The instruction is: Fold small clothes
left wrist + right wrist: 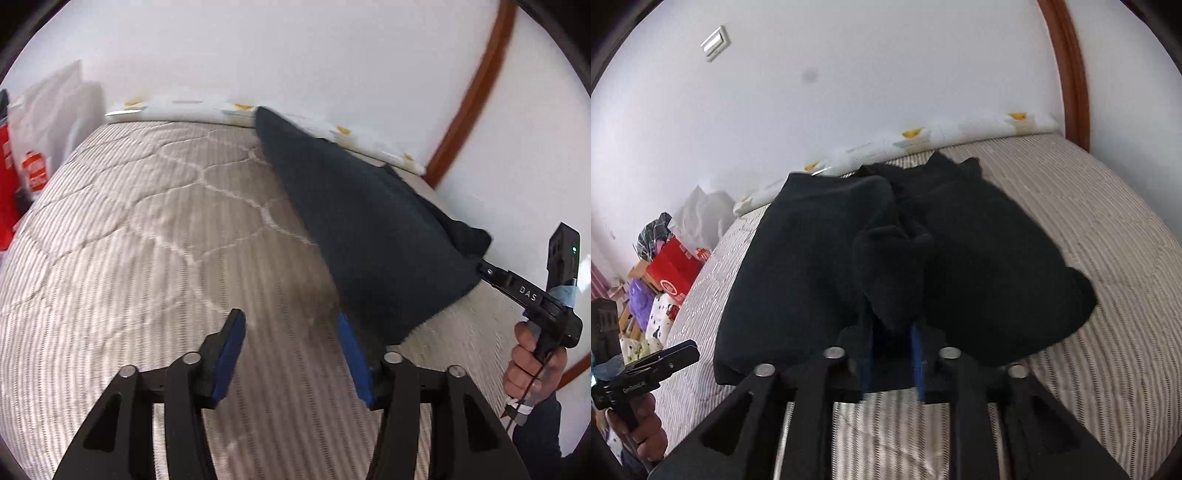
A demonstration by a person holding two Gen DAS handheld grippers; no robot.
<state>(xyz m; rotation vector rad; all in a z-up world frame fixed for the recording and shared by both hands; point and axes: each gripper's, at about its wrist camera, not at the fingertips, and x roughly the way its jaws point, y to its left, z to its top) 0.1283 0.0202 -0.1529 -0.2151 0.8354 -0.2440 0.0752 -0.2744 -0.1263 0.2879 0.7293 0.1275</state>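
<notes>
A dark navy garment (362, 221) lies on the striped quilted bed, partly lifted at its right side; in the right wrist view it (798, 266) spreads wide across the bed. My left gripper (291, 325) is open and empty, just above the bed, its right finger touching the garment's near corner. My right gripper (892, 325) is shut on a bunched fold of the garment (890, 266) and holds it raised. The right gripper also shows at the right of the left wrist view (484, 271), its tips hidden in the cloth. The left gripper shows at the lower left of the right wrist view (690, 349).
The bed (147, 240) runs to a white wall with a brown wooden frame (476, 85). A white pillow with yellow prints (923, 140) lies along the wall. A white plastic bag (55, 110), a red box (676, 269) and heaped clothes sit left of the bed.
</notes>
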